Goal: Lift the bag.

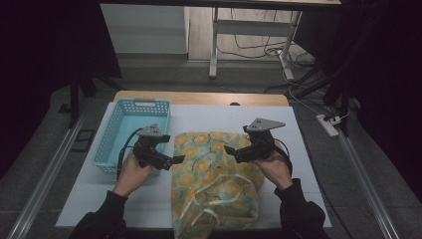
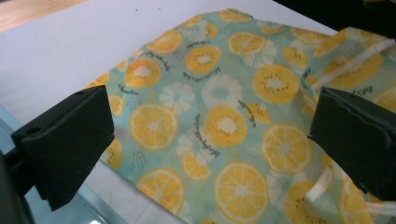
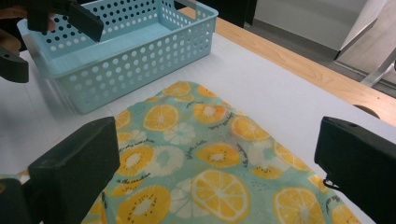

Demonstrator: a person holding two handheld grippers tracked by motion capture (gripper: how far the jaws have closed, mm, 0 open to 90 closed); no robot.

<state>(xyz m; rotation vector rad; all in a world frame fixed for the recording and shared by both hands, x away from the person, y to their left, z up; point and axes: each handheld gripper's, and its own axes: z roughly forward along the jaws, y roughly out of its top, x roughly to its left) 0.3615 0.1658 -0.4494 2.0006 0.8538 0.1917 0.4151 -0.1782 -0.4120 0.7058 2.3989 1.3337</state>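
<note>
White bench (image 1: 298,149) carries a fruit-print cloth (image 1: 214,174) lying flat beside the basket (image 1: 132,134); left claw (image 1: 171,160) and right claw (image 1: 233,152) hover wide open over its far corners, probably ready to pinch them.

Bare white table (image 1: 209,117) at upper centre of the high view, open for passage beyond the fruit-print cloth (image 1: 214,169). Blocked at left centre by the blue perforated basket (image 1: 130,130), its wall just beside the cloth's edge. Free strips at far right and lower left. Wooden edge (image 1: 199,97) along the top.
</note>
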